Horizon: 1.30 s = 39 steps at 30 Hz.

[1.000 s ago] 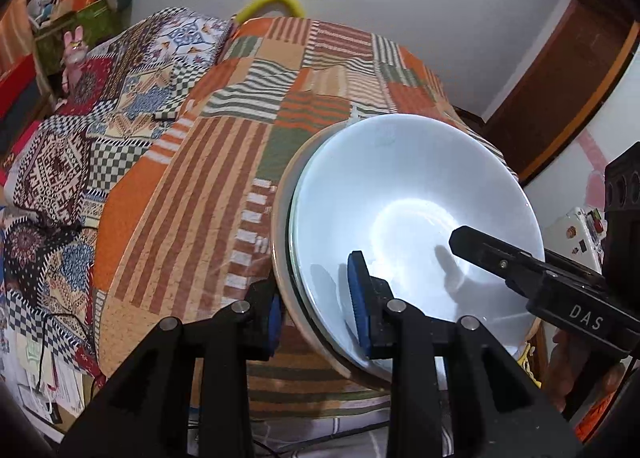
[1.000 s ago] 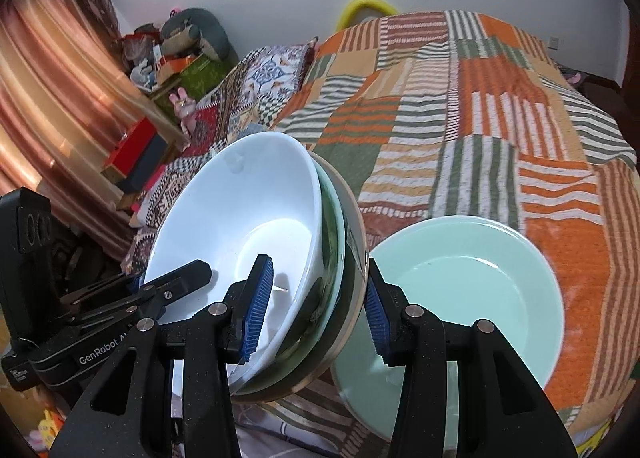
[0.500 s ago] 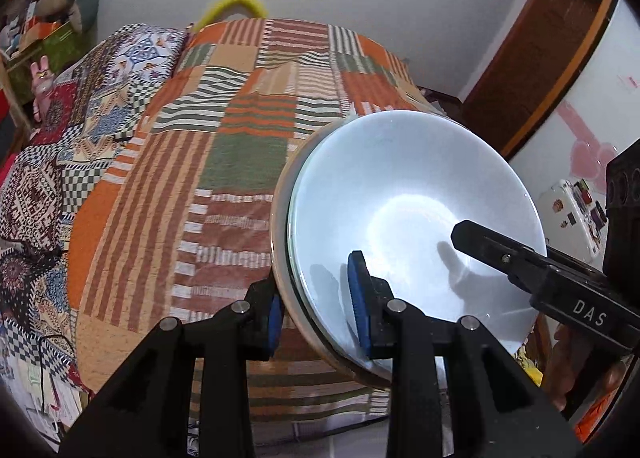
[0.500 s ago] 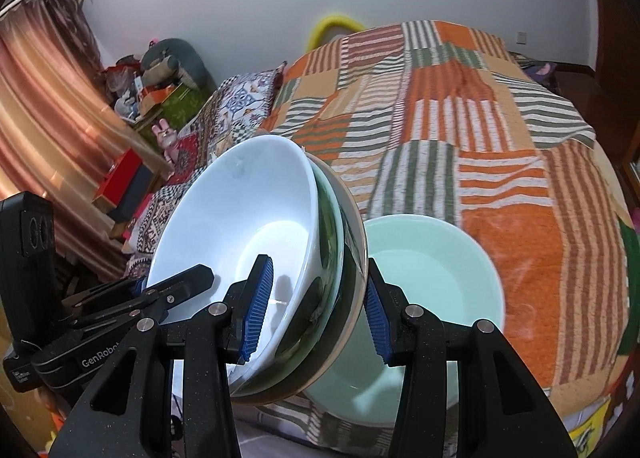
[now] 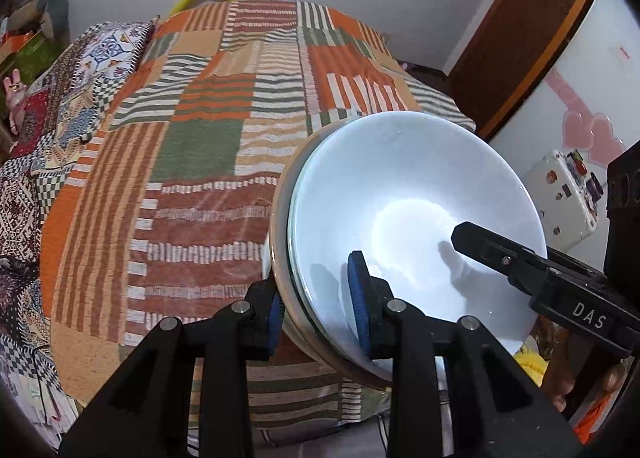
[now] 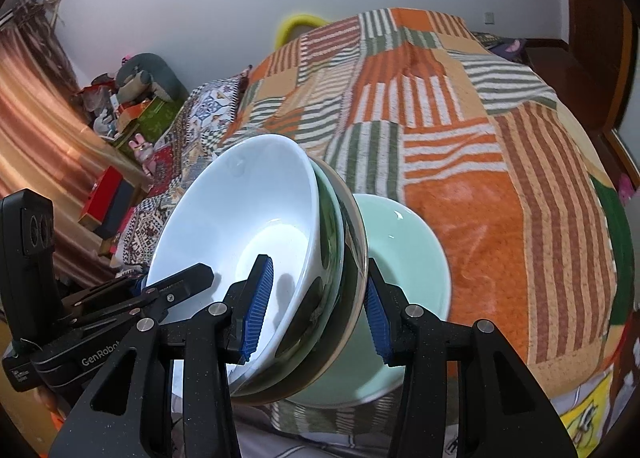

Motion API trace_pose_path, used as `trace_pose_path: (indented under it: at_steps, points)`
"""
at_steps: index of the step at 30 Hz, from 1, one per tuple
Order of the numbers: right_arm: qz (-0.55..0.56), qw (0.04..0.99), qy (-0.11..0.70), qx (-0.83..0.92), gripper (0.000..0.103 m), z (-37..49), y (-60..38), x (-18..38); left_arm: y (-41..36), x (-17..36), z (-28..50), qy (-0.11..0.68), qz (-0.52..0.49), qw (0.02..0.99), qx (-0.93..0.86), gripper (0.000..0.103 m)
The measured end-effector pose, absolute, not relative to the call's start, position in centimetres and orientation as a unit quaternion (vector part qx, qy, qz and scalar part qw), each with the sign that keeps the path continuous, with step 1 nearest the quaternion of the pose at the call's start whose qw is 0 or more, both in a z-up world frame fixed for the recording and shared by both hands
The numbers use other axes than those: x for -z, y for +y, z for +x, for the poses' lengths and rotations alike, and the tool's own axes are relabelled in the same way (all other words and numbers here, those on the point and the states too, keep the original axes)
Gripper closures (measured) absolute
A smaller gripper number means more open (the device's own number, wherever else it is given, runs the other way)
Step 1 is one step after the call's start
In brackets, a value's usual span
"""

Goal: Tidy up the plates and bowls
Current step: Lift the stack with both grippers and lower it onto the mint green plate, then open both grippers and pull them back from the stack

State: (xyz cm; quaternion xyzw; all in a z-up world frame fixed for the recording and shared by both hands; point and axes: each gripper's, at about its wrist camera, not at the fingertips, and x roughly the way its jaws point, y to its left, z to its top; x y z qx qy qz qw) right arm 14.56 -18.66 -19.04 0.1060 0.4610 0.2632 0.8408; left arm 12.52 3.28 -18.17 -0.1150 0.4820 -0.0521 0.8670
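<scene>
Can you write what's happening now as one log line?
left gripper: gripping bowl stack | right gripper: gripping same stack | green plate: on bed

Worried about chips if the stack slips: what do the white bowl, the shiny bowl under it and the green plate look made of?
White bowl: glazed ceramic or opal glass, judging by glossy highlights. Shiny bowl: likely polished steel, mirror-like reflections. Green plate: glazed ceramic, smooth pale-green sheen.

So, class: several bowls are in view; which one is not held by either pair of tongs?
The pale green bowl, sitting alone on the striped bedspread. The white bowl and those nested beneath it are clamped at the rim by both tongs.
</scene>
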Motion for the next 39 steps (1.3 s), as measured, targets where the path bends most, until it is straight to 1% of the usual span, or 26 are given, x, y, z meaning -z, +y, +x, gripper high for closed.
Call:
trace_pose_path:
  at_steps: [17, 22, 24, 29, 39]
  points:
    - [0.114, 0.830, 0.494, -0.235, 0.062, 15.0, -20.4, 21.6, 1.7, 21.7, 14.2, 0.522, -0.111, 0.842, 0.071, 0.073]
    - [0.120, 0.827, 0.496, -0.235, 0.062, 15.0, -20.5, 21.8, 1.8, 22.0, 14.5, 0.522, -0.112, 0.842, 0.073, 0.073]
    - [0.118, 0.827, 0.496, -0.236, 0.061, 15.0, -20.4, 21.8, 1.8, 22.1, 14.6, 0.524, -0.111, 0.841, 0.075, 0.073]
    - [0.127, 0.824, 0.493, -0.249, 0.054, 15.0, -20.3, 22.0, 2.4, 22.9, 14.9, 0.531, -0.131, 0.833, 0.077, 0.073]
    - [0.113, 0.832, 0.483, -0.250, 0.053, 14.5, -20.2, 21.6, 2.8, 22.5, 14.5, 0.521, -0.135, 0.840, 0.073, 0.072]
